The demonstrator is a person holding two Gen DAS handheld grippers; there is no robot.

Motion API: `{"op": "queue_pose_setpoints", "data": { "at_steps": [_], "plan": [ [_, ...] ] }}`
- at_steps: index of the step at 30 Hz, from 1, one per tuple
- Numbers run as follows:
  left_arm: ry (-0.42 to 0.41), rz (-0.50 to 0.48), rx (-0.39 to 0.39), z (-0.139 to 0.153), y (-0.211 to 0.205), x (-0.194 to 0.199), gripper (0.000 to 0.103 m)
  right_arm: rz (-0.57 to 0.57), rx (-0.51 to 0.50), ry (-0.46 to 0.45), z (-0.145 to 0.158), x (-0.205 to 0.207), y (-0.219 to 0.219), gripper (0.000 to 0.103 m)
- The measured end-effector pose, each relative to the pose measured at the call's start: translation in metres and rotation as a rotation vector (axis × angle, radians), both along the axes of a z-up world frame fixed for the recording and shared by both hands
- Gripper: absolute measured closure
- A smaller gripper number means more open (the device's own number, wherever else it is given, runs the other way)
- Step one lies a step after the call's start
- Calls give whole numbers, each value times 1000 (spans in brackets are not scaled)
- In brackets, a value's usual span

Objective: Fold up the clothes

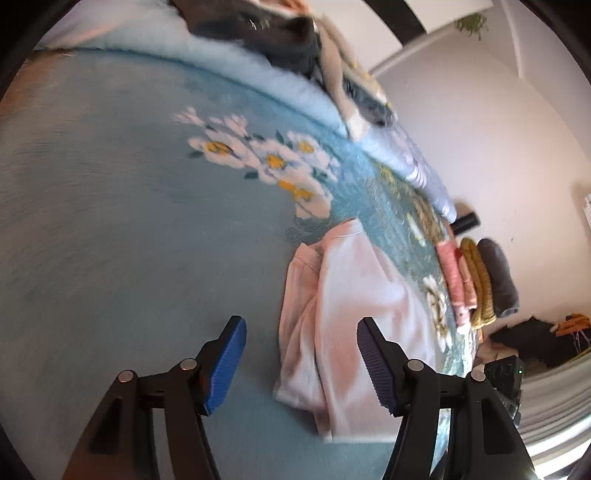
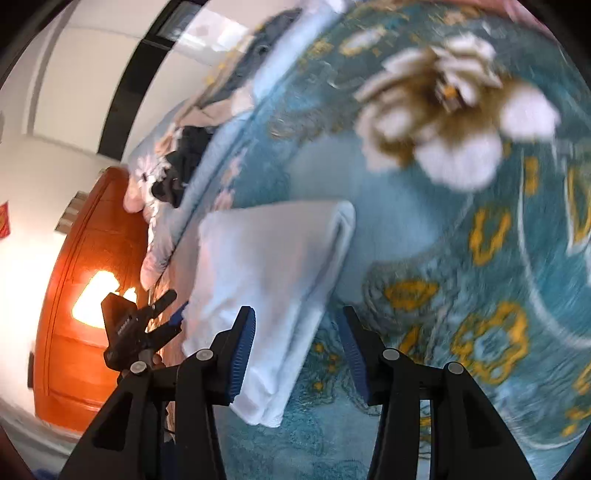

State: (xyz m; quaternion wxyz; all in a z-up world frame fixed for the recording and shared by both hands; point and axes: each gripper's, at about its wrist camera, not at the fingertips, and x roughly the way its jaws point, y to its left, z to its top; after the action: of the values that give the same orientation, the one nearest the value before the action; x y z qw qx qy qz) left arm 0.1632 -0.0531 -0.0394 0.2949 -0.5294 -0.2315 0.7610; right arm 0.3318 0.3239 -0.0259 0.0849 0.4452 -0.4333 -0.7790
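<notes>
Folded pale pink garment [image 1: 347, 314] lies flat on the blue flowered bedspread [image 1: 110, 221], just ahead of the left gripper [image 1: 301, 363]. Its near edge reaches in between the two blue pads, closer to the right-hand pad [image 1: 375, 369], yet neither pad presses on it: the jaws stand apart, released, with nothing gripped.

From the right wrist view the same folded garment [image 2: 266, 280] looks almost white and lies ahead of the right gripper [image 2: 301, 354]. Its near corner sits in the gap, beside the left-hand pad [image 2: 242, 354]. These jaws too stand apart and clamp nothing; cloth lies between them, though contact with that pad cannot be told through the blur. Beyond the left-hand jaw, the other gripper [image 2: 147, 325] shows at the garment's far side.

Past the left gripper's right-hand jaw, a row of folded clothes [image 1: 476, 280] in pink, mustard and grey stands at the bed's edge. Far ahead of both grippers, a heap of unfolded clothes [image 1: 280, 33] rests on light blue bedding [image 1: 236, 62]. An orange wooden door [image 2: 85, 295] stands well left of the right gripper.
</notes>
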Motion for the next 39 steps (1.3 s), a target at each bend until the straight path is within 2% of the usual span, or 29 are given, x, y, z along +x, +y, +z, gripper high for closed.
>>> {"op": "queue_pose_setpoints", "data": {
  "at_steps": [2, 4, 12, 13, 14, 15, 16, 17, 18, 21, 24, 27, 29, 31, 33, 35, 39],
  "plan": [
    [-3, -41, 16, -5, 10, -7, 37, -52, -54, -2, -7, 4, 3, 54],
    [-32, -77, 93, -9, 15, -11, 37, -101, -106, 2, -12, 9, 6, 54],
    [-62, -111, 163, -12, 28, -16, 38, -107, -96, 40, -12, -1, -11, 55],
    [-58, -112, 163, -11, 29, -15, 38, -107, -103, 47, -13, -2, -12, 62],
    [-55, -112, 162, -11, 31, -14, 39, -103, -127, 51, -15, -3, -13, 74],
    [-57, -107, 158, -10, 31, -12, 43, -100, -157, 39, -20, -6, -15, 80],
    [-60, -101, 154, -10, 32, -11, 49, -100, -173, 22, -25, -7, -17, 92],
    [-68, -98, 149, -12, 32, -10, 63, -102, -178, 24, -27, -7, -17, 93],
    [-81, -97, 147, -14, 33, -9, 74, -100, -187, 30, -26, -7, -16, 93],
    [-94, -75, 163, -15, 35, 1, 80, -78, -203, 49, -19, -11, -9, 95],
    [-95, -78, 195, -11, 39, 16, 84, -53, -168, 69, -5, -16, 6, 96],
    [-88, -90, 191, -8, 50, 32, 84, -35, -127, 79, 6, -24, 28, 96],
    [-64, -80, 131, -8, 57, 37, 83, -21, -117, 63, 5, -29, 37, 96],
    [-58, -68, 120, -9, 58, 37, 82, 3, -117, 39, -1, -34, 40, 96],
    [-67, -58, 126, -10, 59, 32, 77, 20, -110, 27, -5, -36, 40, 96],
    [-72, -61, 132, -11, 62, 27, 75, 29, -125, 35, -8, -37, 41, 96],
    [-86, -67, 154, -15, 68, 17, 62, 44, -152, 44, -13, -37, 42, 93]
  ]
}}
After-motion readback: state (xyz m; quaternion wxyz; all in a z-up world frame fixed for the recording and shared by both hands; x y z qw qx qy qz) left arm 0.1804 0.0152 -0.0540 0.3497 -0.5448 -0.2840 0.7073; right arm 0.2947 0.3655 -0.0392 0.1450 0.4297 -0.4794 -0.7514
